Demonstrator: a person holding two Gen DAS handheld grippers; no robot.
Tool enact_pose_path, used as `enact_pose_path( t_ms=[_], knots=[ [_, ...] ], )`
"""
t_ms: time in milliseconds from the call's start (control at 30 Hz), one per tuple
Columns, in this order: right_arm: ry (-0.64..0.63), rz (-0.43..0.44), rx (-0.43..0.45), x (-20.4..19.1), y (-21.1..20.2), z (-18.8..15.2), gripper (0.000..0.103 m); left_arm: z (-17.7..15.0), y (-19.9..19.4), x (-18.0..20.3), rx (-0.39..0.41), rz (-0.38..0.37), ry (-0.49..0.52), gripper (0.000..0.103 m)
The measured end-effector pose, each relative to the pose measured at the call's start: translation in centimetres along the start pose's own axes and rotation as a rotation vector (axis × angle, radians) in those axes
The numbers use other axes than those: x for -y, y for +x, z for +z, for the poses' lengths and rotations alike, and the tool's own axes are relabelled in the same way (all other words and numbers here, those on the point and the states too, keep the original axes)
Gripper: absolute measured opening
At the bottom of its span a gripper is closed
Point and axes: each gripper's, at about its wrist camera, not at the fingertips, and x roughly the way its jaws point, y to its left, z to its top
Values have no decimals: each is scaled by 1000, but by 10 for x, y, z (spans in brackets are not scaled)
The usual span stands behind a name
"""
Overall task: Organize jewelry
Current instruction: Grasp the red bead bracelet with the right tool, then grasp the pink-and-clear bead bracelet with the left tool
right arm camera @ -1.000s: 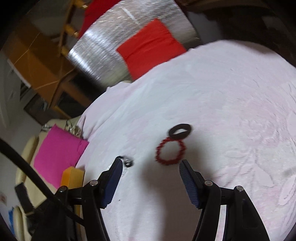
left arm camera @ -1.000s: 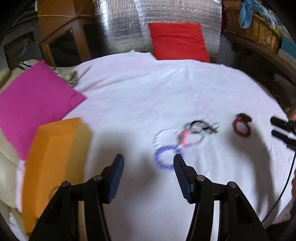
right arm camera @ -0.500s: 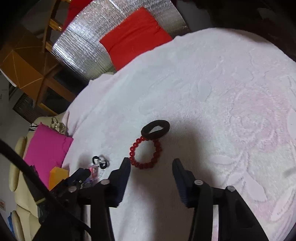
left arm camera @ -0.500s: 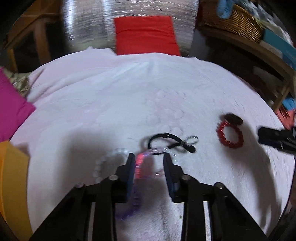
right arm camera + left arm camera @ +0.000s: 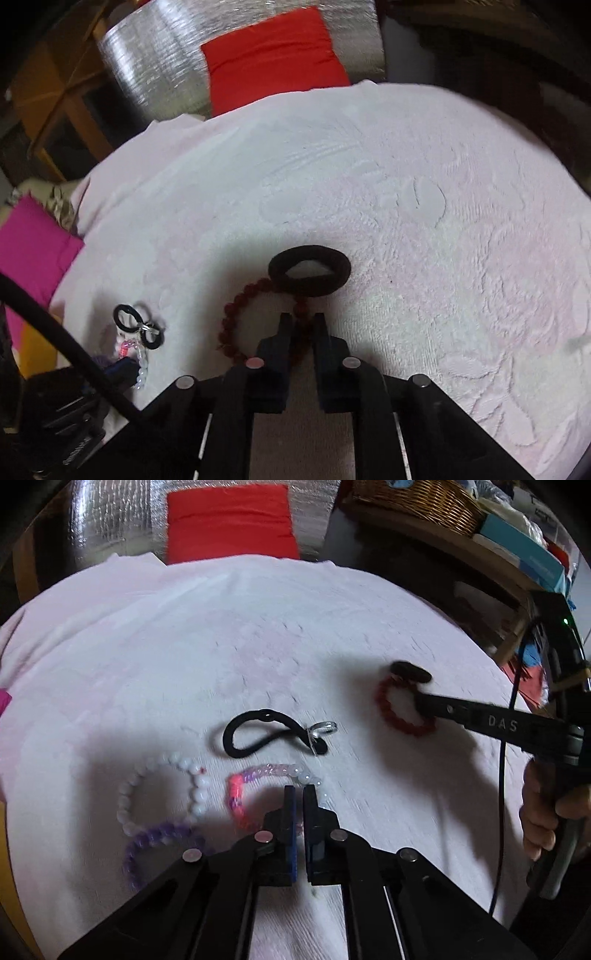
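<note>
Both grippers have dropped and narrowed since a second ago. Left gripper (image 5: pixel 298 794) pinches the pink-and-clear beaded bracelet (image 5: pixel 258 775), presumably to lift it from the tangle; white beads (image 5: pixel 162 794) lie at its 9 o'clock. Right gripper (image 5: pixel 302 321) closes on the knobbly red bracelet (image 5: pixel 236 317), a fuzzy black hair tie (image 5: pixel 309 270) overlapping at 12 o'clock, on plush pale cloth (image 5: pixel 406 221)

pink bracelet (image 5: pixel 255 779): pink and clear beads, flat on the white cover, near centre
white bracelet (image 5: pixel 162 794): pale round beads, open loop, left of the pink one
purple bracelet (image 5: pixel 155 840): near left, touching the white loop
black cord (image 5: pixel 258 734): figure-eight with metal ring, farther back
red bracelet (image 5: pixel 236 321): dark red beads, right side
black hair tie (image 5: pixel 309 270): thick ring overlapping the red bracelet's far edge
</note>
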Motion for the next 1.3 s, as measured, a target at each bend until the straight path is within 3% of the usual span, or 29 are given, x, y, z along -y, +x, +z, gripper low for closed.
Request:
enact_pose_path(
  t_ms=[400,567,633,733,800,833,1233,1267,1300],
  knots=[
    [-24,67,10,21,-46,-16,11,-37,-38,9,-15,-71,-5,3],
    [-21,63,-9,33,-54,-25,11,-38,-41,9,9,16,9,3],
    [-11,51,-27,37,-50,-27,11,-34,-41,5,23,55,-20,8],
    [2,50,-57,41,-43,-27,11,-29,-34,5,27,42,-33,24],
    [-1,48,-62,41,-40,-26,11,-27,-27,8,5,68,-32,45],
    [-2,51,-63,40,-39,-26,11,-26,-25,8,1,88,-37,47],
    [-9,30,-77,32,-29,-27,11,-27,-11,13,11,88,-42,48],
    [-12,28,-76,32,-30,-28,11,-27,-11,13,21,83,-45,44],
    [-19,21,-74,31,-30,-29,11,-26,-10,14,24,80,-44,33]
  ],
)
